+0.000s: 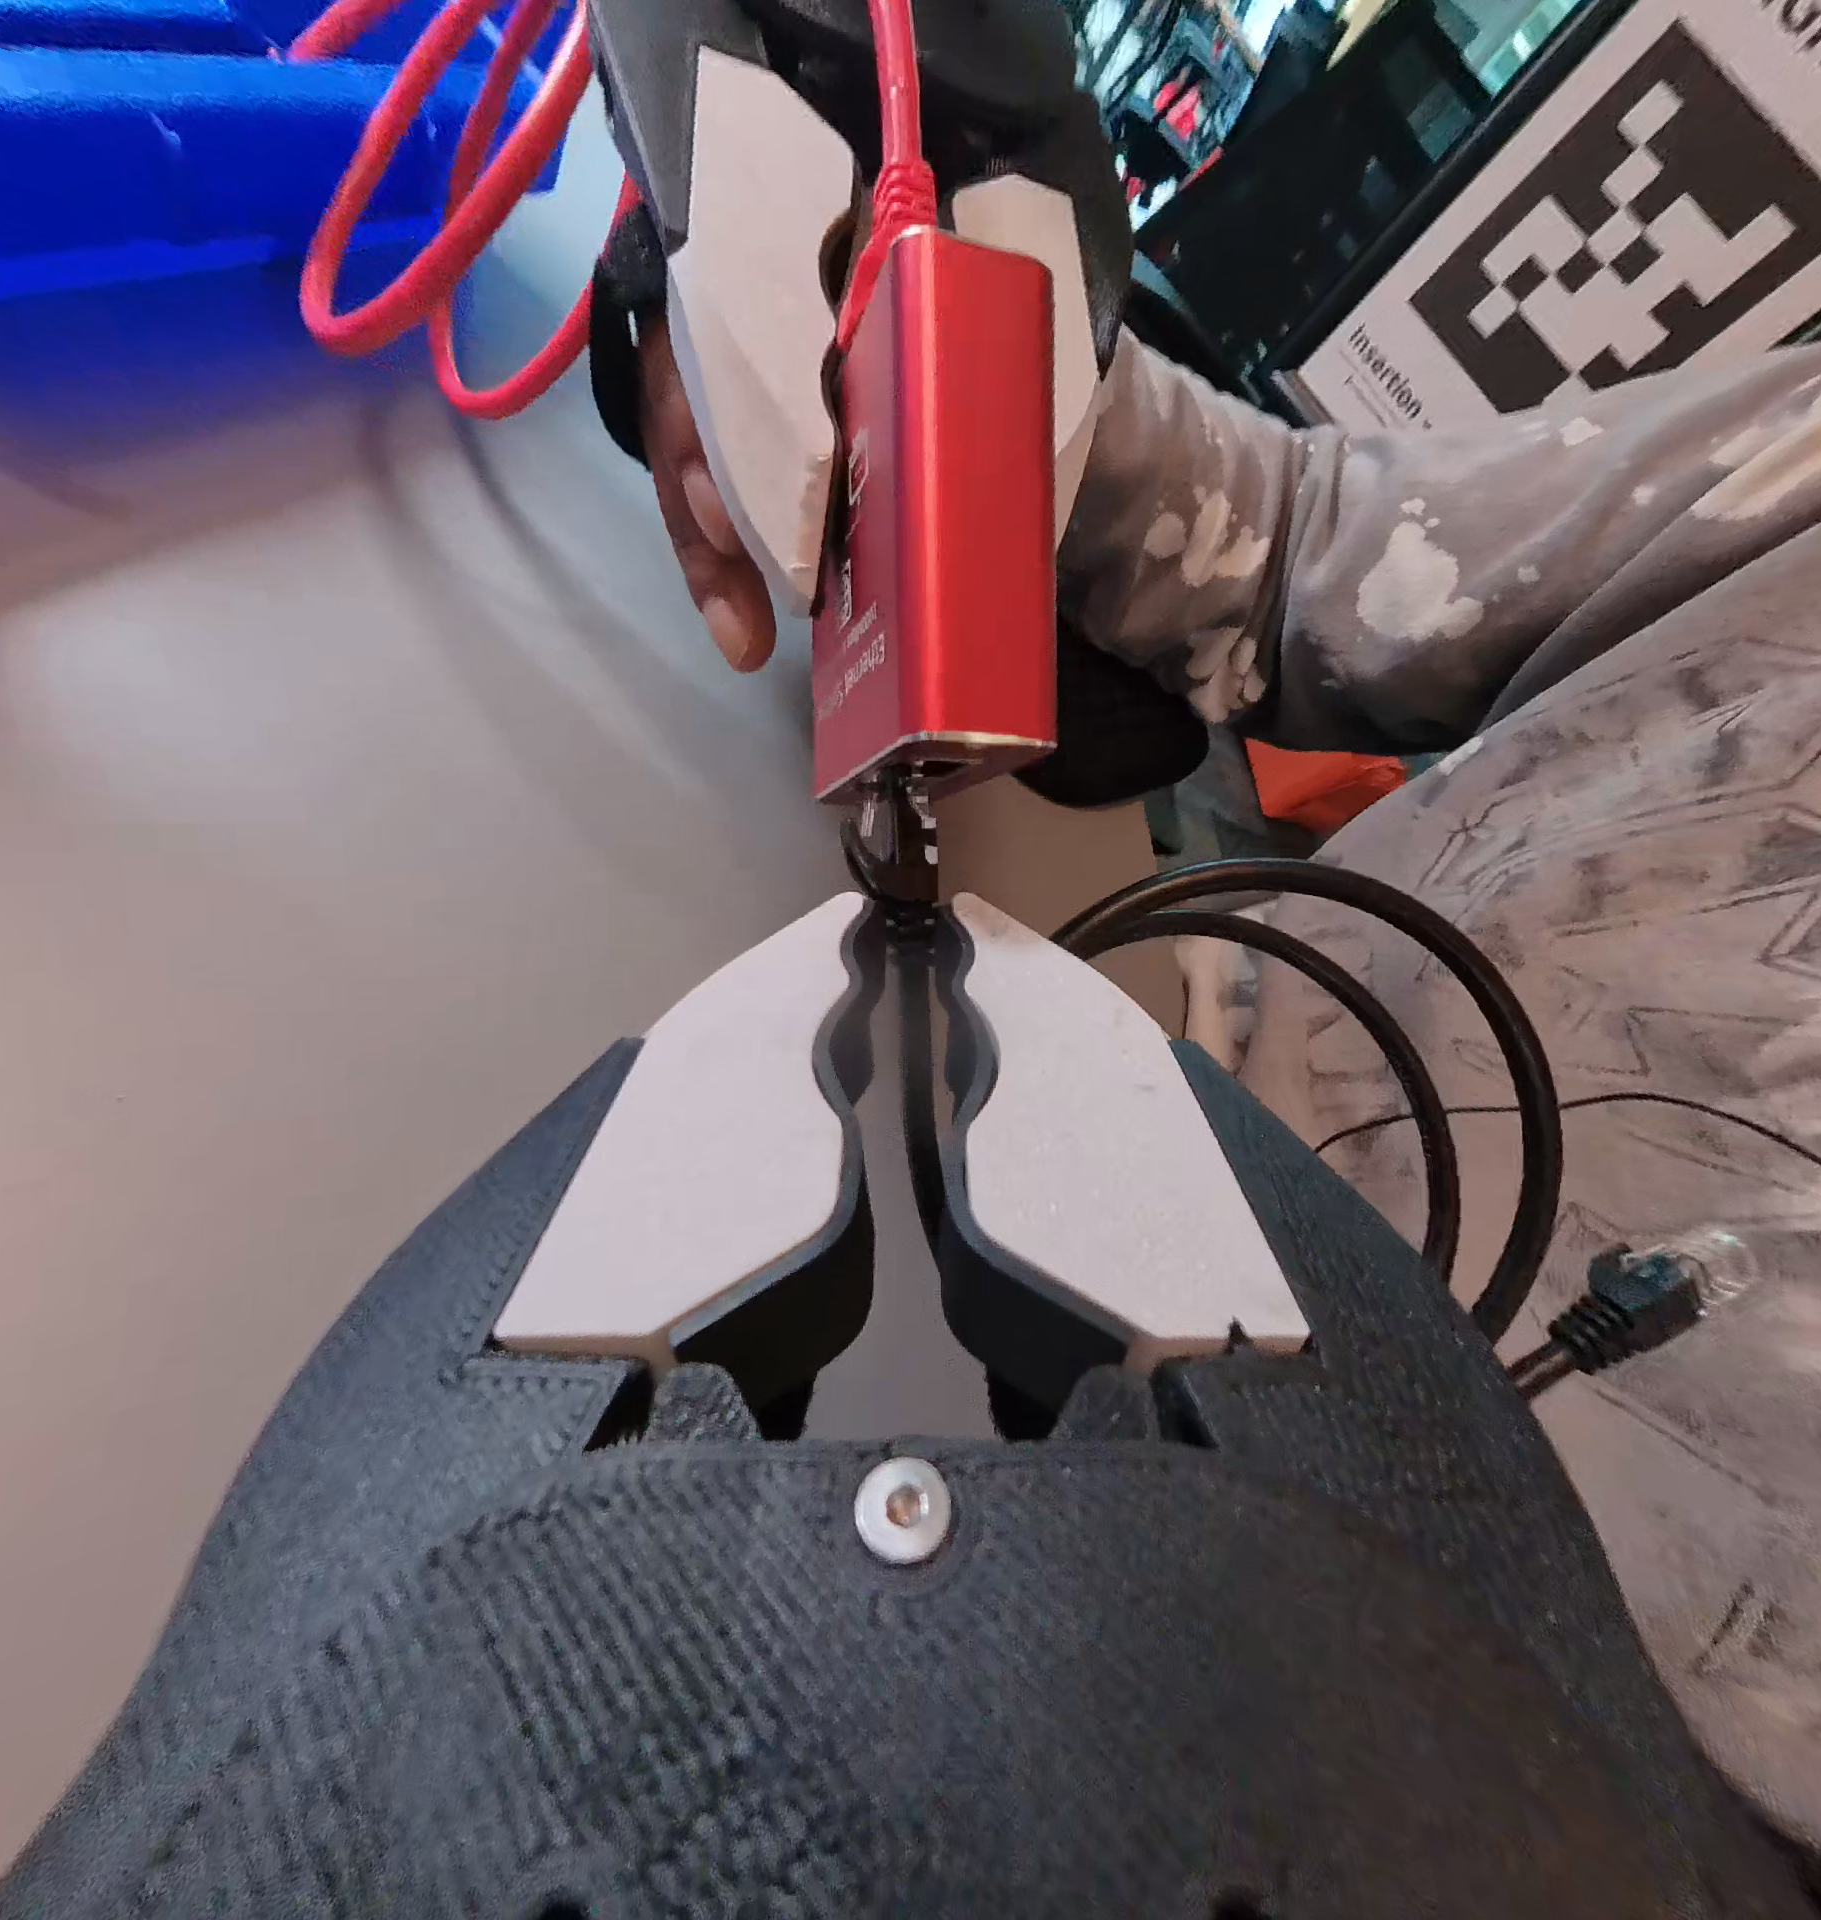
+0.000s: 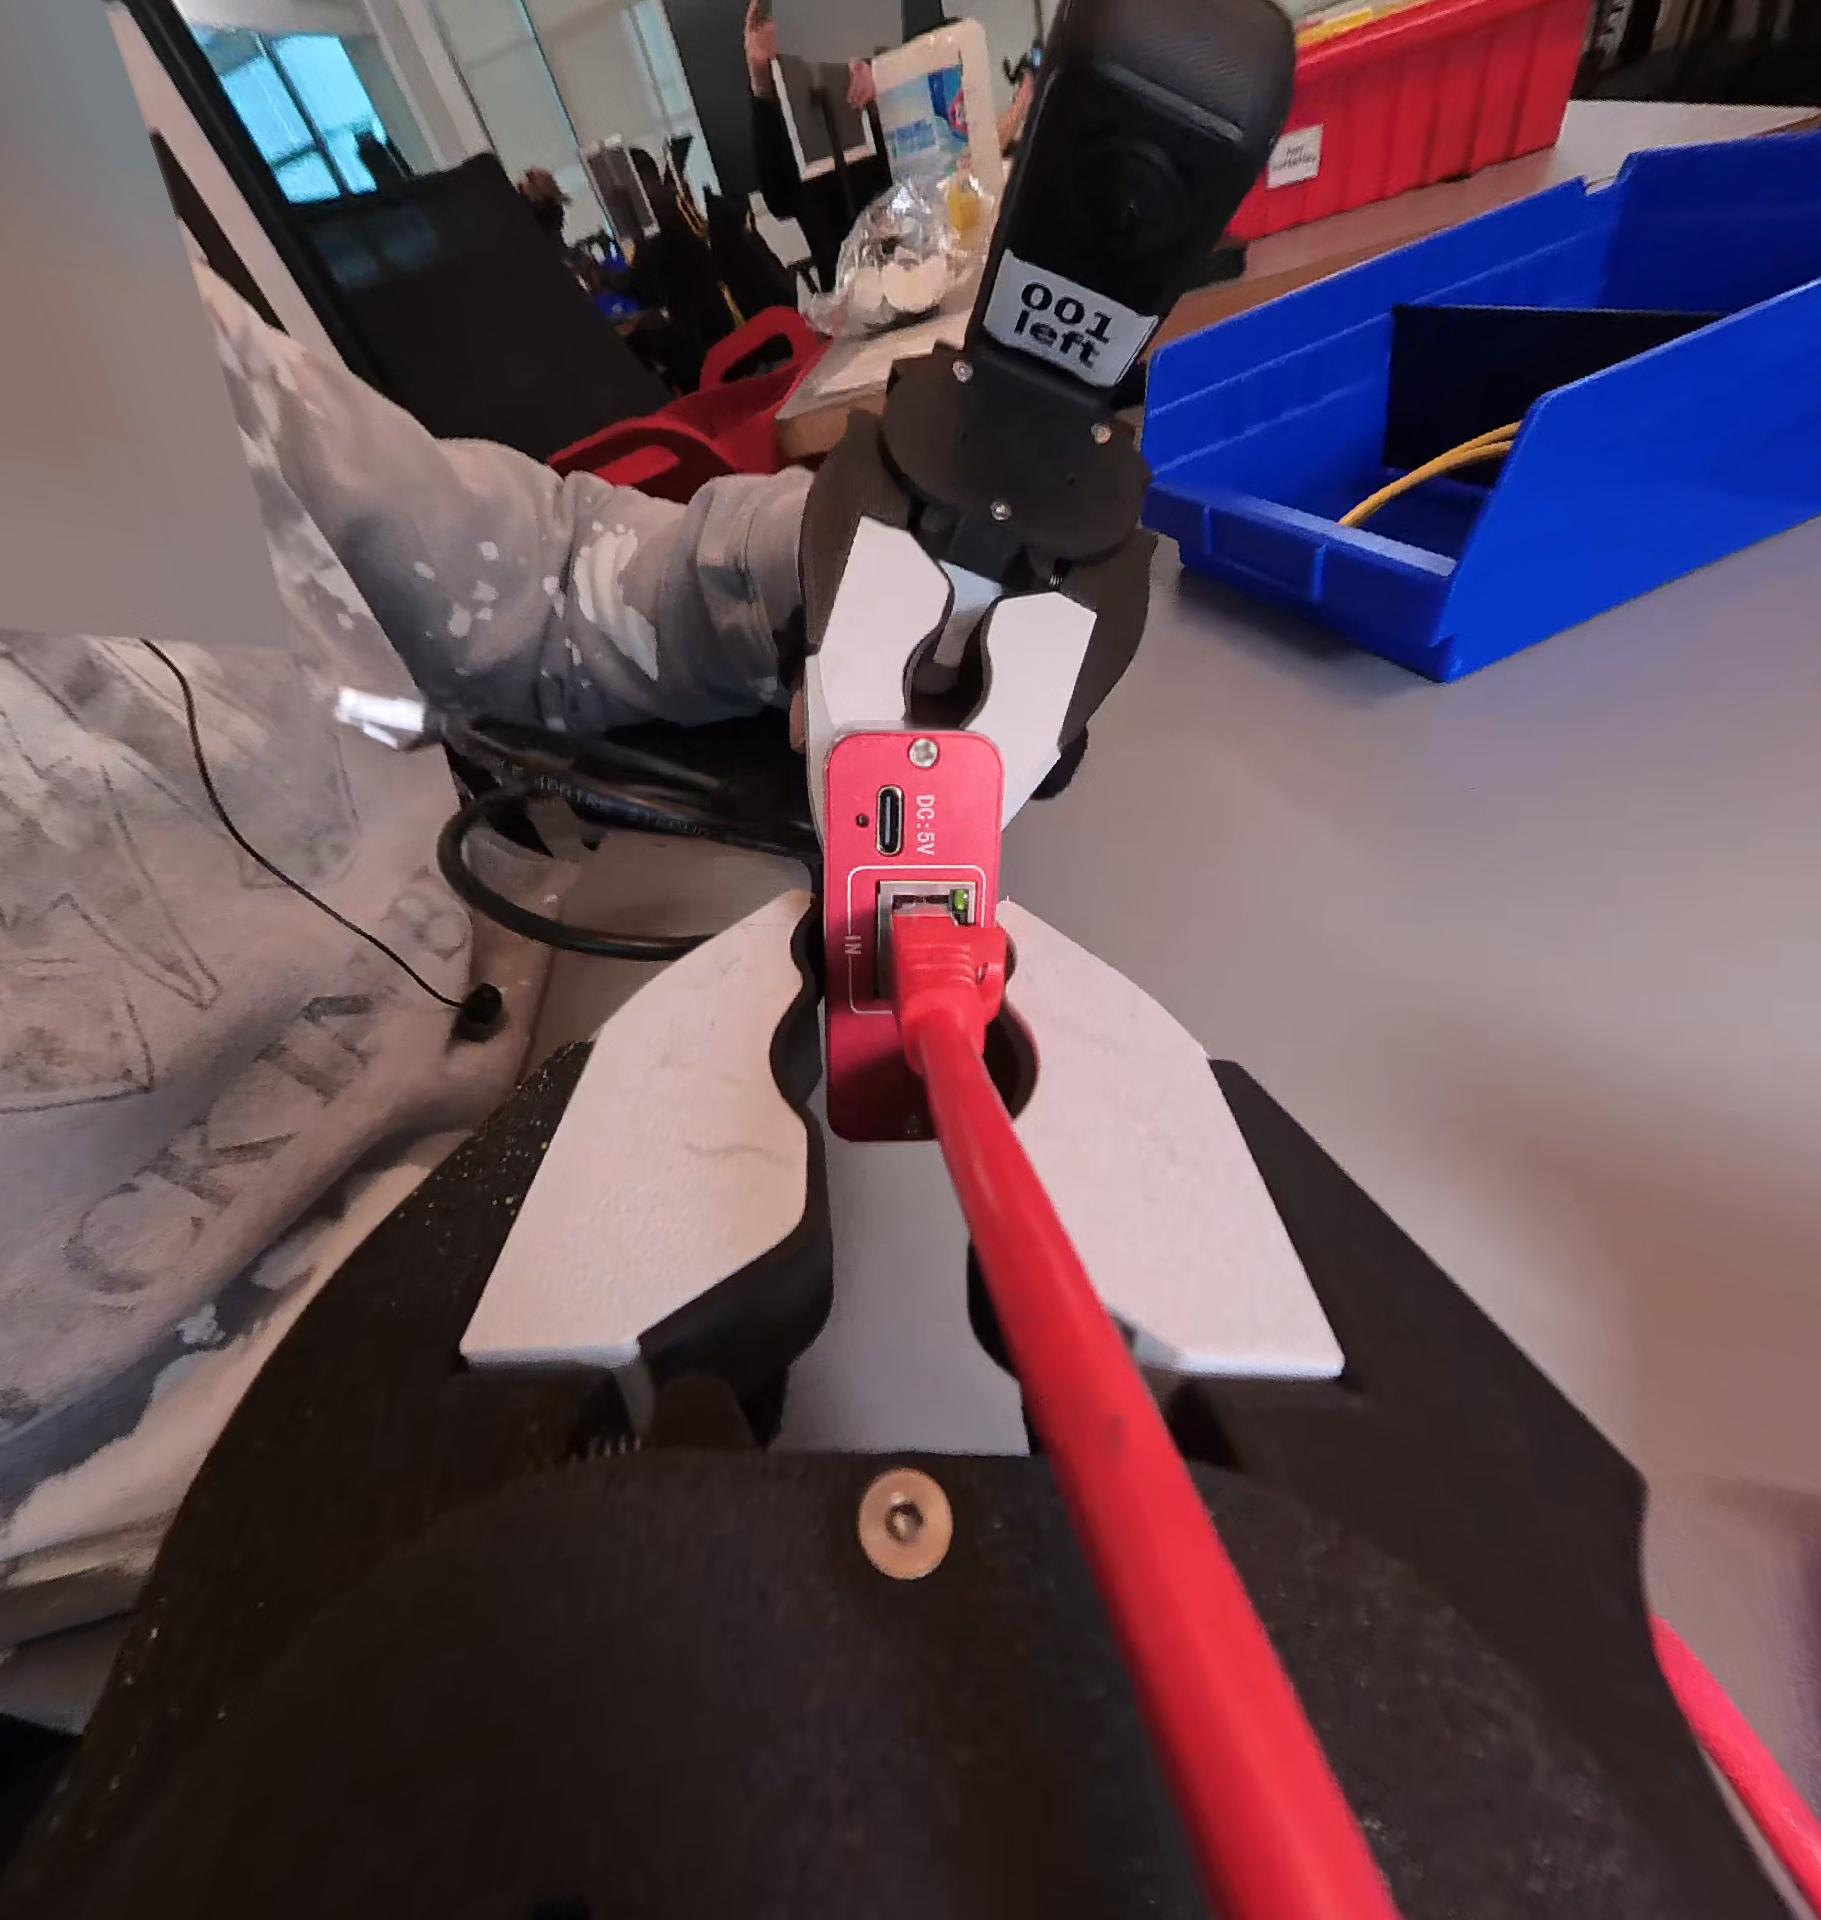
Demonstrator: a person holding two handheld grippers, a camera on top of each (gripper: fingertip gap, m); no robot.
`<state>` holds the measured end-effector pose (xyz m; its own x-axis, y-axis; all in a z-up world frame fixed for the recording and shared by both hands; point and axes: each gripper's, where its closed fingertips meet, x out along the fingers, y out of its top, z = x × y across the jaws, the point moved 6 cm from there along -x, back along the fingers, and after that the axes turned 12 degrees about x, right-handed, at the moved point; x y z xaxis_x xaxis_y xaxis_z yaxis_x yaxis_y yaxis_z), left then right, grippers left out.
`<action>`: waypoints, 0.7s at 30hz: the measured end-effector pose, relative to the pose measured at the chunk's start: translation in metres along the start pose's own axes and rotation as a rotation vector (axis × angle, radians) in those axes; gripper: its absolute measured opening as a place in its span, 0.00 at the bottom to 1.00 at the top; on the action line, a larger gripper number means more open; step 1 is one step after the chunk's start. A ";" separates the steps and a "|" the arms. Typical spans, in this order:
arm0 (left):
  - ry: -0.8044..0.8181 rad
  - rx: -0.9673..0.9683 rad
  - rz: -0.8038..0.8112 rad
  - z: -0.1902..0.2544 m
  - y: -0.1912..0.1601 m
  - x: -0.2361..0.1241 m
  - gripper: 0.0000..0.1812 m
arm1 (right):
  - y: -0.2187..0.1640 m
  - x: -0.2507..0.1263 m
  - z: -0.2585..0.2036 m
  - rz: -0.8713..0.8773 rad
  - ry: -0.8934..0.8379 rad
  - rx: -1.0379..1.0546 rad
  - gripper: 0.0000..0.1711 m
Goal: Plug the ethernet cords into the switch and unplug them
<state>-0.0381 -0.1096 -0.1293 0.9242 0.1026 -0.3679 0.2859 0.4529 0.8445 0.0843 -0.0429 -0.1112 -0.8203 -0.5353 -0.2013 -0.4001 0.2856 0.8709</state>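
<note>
A red ethernet switch (image 1: 947,499) is held in the air over the grey table (image 2: 1405,935). My right gripper (image 2: 906,914) is shut on its sides; it also shows in the left wrist view (image 1: 937,499). A red cord (image 2: 1093,1351) is plugged into the port facing the right wrist camera, and loops behind in the left wrist view (image 1: 449,260). My left gripper (image 1: 906,914) is shut on a black cord just behind its plug (image 1: 901,842). The plug sits at the switch's opposite port; I cannot tell how deep. The left gripper (image 2: 932,717) shows behind the switch.
A blue bin (image 2: 1508,499) with a yellow cable (image 2: 1425,473) stands on the table to the right. The black cord loops (image 1: 1457,1039) over the person's lap, its other plug (image 1: 1633,1294) lying loose. A white box with a black-and-white marker (image 1: 1612,229) stands behind.
</note>
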 end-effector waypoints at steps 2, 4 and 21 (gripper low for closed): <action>0.014 -0.003 0.021 -0.003 0.001 -0.001 0.05 | -0.001 -0.001 0.001 -0.026 -0.020 -0.006 0.16; 0.008 -0.006 0.029 -0.004 0.001 -0.002 0.05 | -0.005 0.001 0.000 -0.062 -0.012 -0.001 0.16; 0.290 0.228 0.258 -0.008 0.033 -0.085 0.18 | 0.015 -0.007 -0.011 0.055 -0.072 -0.105 0.15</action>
<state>-0.1089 -0.0957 -0.0732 0.8728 0.4451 -0.2003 0.1336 0.1769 0.9751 0.0883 -0.0439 -0.0916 -0.8685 -0.4617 -0.1806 -0.3122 0.2263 0.9227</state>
